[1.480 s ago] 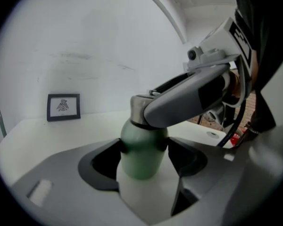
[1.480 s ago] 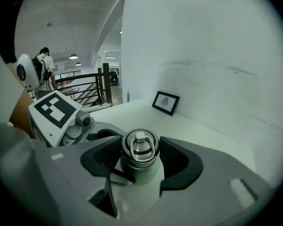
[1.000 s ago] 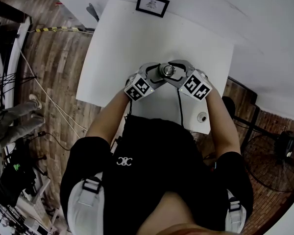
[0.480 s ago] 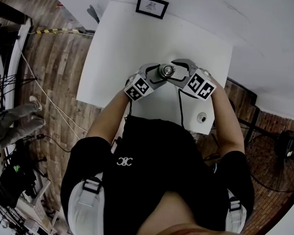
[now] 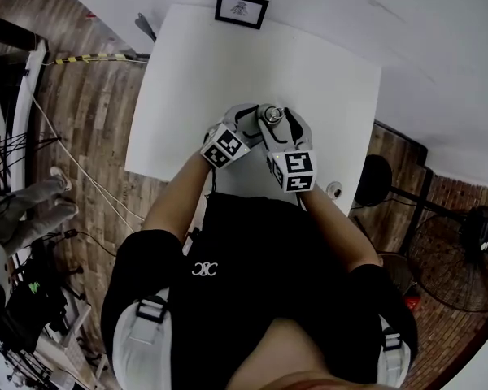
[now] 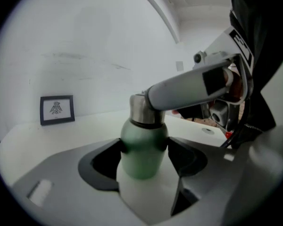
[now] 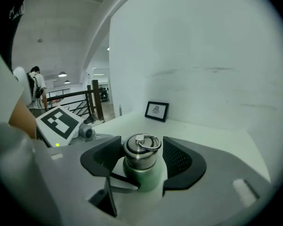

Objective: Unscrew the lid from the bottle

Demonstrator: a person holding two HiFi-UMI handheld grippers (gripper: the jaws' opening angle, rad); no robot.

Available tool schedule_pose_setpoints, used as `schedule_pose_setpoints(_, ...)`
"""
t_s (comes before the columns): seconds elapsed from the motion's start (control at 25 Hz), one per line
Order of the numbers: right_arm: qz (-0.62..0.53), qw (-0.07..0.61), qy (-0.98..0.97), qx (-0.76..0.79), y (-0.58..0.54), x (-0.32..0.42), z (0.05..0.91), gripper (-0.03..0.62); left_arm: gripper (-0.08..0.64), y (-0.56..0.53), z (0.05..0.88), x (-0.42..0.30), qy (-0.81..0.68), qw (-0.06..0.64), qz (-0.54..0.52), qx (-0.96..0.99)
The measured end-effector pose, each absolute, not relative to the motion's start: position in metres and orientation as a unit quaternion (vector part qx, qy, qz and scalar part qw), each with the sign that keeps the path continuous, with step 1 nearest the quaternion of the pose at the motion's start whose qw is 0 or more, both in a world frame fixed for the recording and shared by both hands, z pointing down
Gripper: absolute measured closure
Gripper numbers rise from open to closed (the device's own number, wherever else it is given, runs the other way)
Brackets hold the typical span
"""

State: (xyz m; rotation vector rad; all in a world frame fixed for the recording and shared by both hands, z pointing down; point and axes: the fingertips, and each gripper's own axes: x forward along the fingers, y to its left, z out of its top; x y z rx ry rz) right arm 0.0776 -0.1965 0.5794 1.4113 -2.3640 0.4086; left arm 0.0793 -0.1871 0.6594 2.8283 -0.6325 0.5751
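Left gripper [image 6: 144, 160]: clamped on the green body of the bottle [image 6: 142, 140], one pad against each side just below the steel neck. The left forearm [image 5: 177, 195] reaches in from the near left.

The bottle stands upright on the white table [image 5: 187, 71], towards its near edge. A framed picture [image 5: 241, 9] stands well apart at the far edge.

Right gripper [image 7: 142, 161]: closed on the steel lid [image 7: 140, 153], a pad on either side, with the ring [image 7: 148, 141] on top left free. Its marker cube [image 5: 294, 171] sits on the near side of the bottle. The right forearm [image 5: 335, 227] runs in from the near right, wrist turned inward.

Assessment: the unscrewing turn is in hand. The lid appears seated on the neck with no gap visible, so thread progress cannot be judged. With the wrist turned this far, the next move probably calls for loosening the right jaws, swinging back and re-gripping, while the left holds the body firm. The risk is the body slipping round in the left pads.
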Motion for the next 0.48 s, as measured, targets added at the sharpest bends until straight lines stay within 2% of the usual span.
schedule_pose_setpoints(0.24, 0.136, 0.171, -0.827, 0.519, -0.2035, 0.0751, 0.5807, 0.33, 0.195, -0.1869, 0.6579, 0.0799, -0.213, 0.093, 0.195, 0.953)
schedule_pose_setpoints(0.48, 0.112, 0.198, -0.888, 0.399, -0.2001, 0.0728, 0.5814, 0.33, 0.195, -0.1866, 0.6573, 0.0823, -0.21, 0.093, 0.195, 0.953)
